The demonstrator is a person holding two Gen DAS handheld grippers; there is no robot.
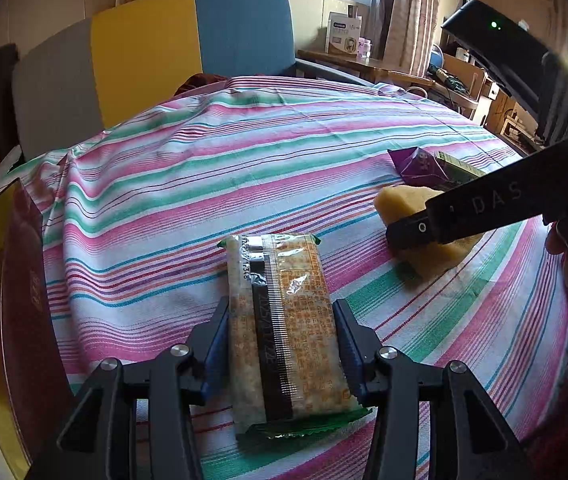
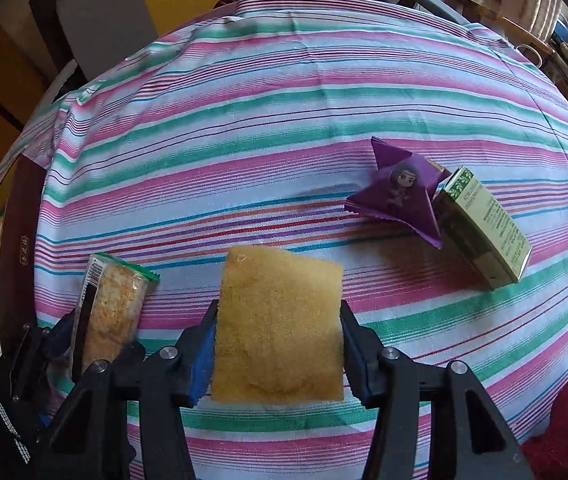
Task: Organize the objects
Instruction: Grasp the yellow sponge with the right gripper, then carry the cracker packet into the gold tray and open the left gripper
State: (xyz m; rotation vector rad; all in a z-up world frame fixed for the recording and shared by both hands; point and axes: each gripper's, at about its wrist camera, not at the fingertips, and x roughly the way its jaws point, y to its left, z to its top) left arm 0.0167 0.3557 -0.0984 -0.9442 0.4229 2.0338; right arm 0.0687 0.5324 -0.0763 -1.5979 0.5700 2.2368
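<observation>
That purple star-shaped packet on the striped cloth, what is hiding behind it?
Behind the purple packet stands a green and white box, leaning beside it. A small tan corner of something peeks out above the packet's right side; the rest is covered, so I cannot tell what it is.

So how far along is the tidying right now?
A few packets already sit in the dark red box at the table's left edge. In hand: the left gripper is clamped on the snack packet, and the right gripper on the yellow sponge. Still on the striped cloth: the purple pouch and the green carton.
</observation>
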